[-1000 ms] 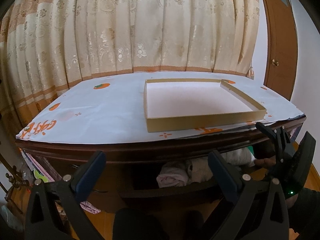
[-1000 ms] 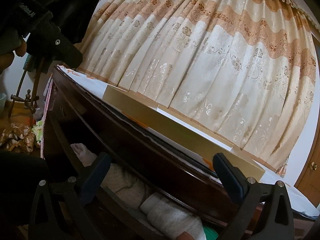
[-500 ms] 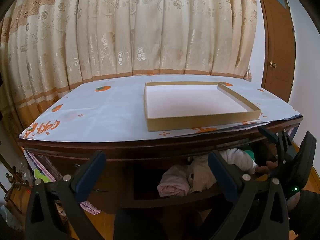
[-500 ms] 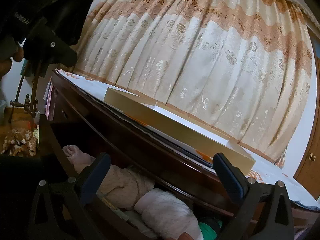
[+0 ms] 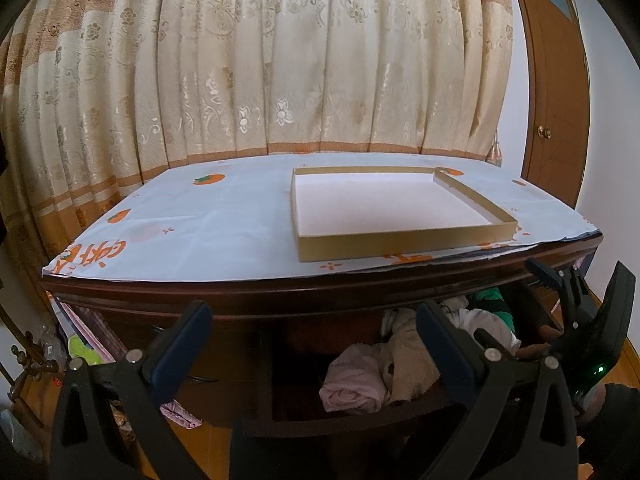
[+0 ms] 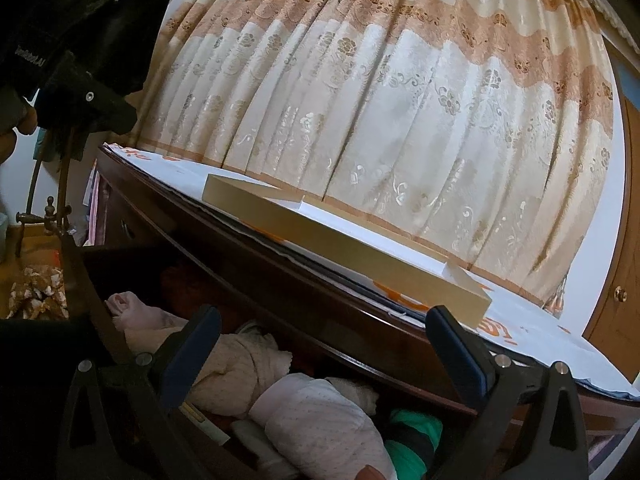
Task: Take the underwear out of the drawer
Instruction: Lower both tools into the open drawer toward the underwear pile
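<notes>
Both grippers, left (image 5: 312, 344) and right (image 6: 322, 346), gape wide and empty over the open drawer (image 5: 360, 420); underwear (image 6: 320, 420) inside looks soft, light, so pinch a top fold.

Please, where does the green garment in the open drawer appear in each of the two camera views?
Left wrist view: the green garment lies right of centre, at the back right of the drawer, just under the desk edge.
Right wrist view: the green garment is at the bottom, right of centre, beside the white dotted garment.
Shared landmark: the shallow gold box on the desk top, above the drawer.
</notes>
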Demonstrator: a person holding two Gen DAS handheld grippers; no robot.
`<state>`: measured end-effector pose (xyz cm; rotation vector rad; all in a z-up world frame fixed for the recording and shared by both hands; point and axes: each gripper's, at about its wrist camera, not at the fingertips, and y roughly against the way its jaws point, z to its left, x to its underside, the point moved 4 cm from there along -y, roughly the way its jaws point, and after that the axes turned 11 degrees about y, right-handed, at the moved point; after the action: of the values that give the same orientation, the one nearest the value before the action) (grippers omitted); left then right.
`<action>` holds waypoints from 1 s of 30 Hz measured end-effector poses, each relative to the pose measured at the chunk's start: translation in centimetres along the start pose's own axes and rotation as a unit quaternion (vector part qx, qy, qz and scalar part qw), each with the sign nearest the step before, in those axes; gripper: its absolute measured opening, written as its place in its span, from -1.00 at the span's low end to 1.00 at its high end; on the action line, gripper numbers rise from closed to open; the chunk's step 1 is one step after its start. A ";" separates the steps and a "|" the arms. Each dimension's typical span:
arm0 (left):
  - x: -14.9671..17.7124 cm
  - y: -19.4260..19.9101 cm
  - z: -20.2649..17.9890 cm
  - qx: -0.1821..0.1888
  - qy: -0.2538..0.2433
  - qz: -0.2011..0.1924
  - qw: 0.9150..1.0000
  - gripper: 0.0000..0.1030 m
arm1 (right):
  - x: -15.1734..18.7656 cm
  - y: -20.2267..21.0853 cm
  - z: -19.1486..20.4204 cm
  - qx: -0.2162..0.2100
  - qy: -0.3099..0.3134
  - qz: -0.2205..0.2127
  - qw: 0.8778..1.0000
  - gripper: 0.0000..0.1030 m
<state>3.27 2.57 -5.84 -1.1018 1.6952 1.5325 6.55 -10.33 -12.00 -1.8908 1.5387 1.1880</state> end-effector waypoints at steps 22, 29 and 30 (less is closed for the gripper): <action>0.3 1.1 0.4 0.000 0.000 -0.005 1.000 1.00 | -0.2 1.7 -0.2 -0.008 -0.017 0.018 1.000 1.00; 0.6 1.3 0.2 0.002 -0.003 -0.001 1.000 1.00 | -0.1 2.3 -0.2 -0.014 -0.027 0.024 0.999 1.00; 0.7 1.3 0.1 0.003 -0.004 -0.001 1.000 1.00 | -0.1 2.4 -0.2 -0.015 -0.030 0.026 0.999 1.00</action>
<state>1.82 2.49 -5.79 -1.0927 1.6924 1.5286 4.43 -11.14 -11.33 -1.8270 1.5539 1.2861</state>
